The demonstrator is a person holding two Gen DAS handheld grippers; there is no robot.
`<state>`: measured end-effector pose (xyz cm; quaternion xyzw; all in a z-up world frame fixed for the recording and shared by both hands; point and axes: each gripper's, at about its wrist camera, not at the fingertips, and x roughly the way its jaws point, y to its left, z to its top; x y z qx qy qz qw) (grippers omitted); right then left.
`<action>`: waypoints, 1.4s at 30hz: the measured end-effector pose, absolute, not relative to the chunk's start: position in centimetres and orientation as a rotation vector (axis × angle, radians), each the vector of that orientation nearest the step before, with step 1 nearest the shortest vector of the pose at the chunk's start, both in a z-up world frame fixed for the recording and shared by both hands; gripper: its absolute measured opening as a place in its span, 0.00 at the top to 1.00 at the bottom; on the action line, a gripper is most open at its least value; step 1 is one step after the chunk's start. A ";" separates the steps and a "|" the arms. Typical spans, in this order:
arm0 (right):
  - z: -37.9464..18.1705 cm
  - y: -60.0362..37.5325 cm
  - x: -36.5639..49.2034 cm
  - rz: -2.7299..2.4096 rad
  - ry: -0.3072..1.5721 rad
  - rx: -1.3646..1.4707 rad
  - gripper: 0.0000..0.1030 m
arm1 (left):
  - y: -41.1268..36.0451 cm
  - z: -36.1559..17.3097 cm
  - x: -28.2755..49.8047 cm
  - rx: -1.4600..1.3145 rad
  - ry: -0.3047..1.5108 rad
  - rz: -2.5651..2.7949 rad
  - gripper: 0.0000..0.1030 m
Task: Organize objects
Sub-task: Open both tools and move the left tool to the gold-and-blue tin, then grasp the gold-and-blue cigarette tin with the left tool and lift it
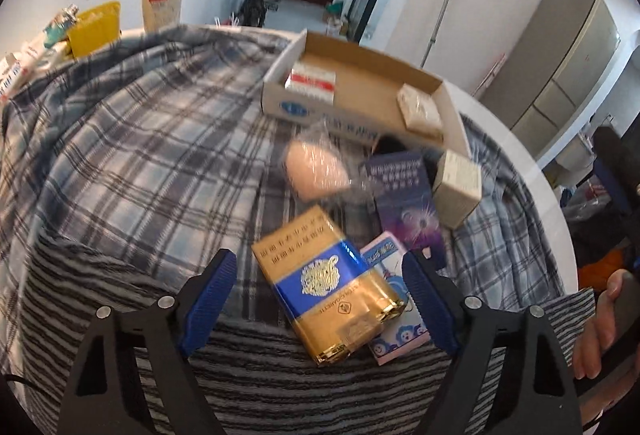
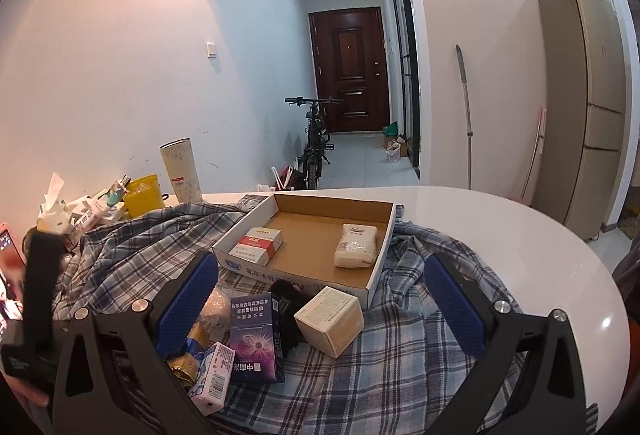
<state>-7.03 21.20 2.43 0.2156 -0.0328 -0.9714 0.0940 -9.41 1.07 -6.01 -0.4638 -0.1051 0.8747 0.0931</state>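
A gold-and-blue cigarette pack [image 1: 324, 283] lies on the cloth between the fingers of my left gripper [image 1: 320, 295], which is open and clear of it. Beside it lie a pink-and-white carton [image 1: 400, 331], a purple box [image 1: 404, 203], a wrapped pink sponge [image 1: 316, 171] and a beige box [image 1: 458, 187]. My right gripper [image 2: 320, 307] hovers open over the beige box [image 2: 330, 319] and the purple box [image 2: 254, 339]. Behind them, the cardboard tray [image 2: 376, 267] holds a red-and-white pack [image 2: 258, 243] and a white packet [image 2: 356, 245].
A plaid cloth [image 1: 140, 139] and a striped cloth [image 1: 280, 375] cover the round white table [image 2: 520, 235]. At the far left stand a yellow tub [image 2: 142, 195], a tall white cylinder [image 2: 182, 169] and several small boxes [image 2: 86, 213]. A hand [image 1: 604, 323] shows at the right.
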 end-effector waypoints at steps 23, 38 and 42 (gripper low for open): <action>1.9 22.0 -7.7 -2.898 -0.131 0.665 0.00 | 1.3 -5.7 -8.9 -1.364 -0.161 2.628 0.45; 5.1 21.6 -8.5 -2.943 -0.114 0.633 0.00 | 2.7 3.1 -9.4 -0.775 -0.071 2.747 0.45; 4.3 21.1 -9.6 -2.916 -0.105 0.707 0.00 | 2.1 1.6 -10.2 -0.741 -0.100 2.783 0.45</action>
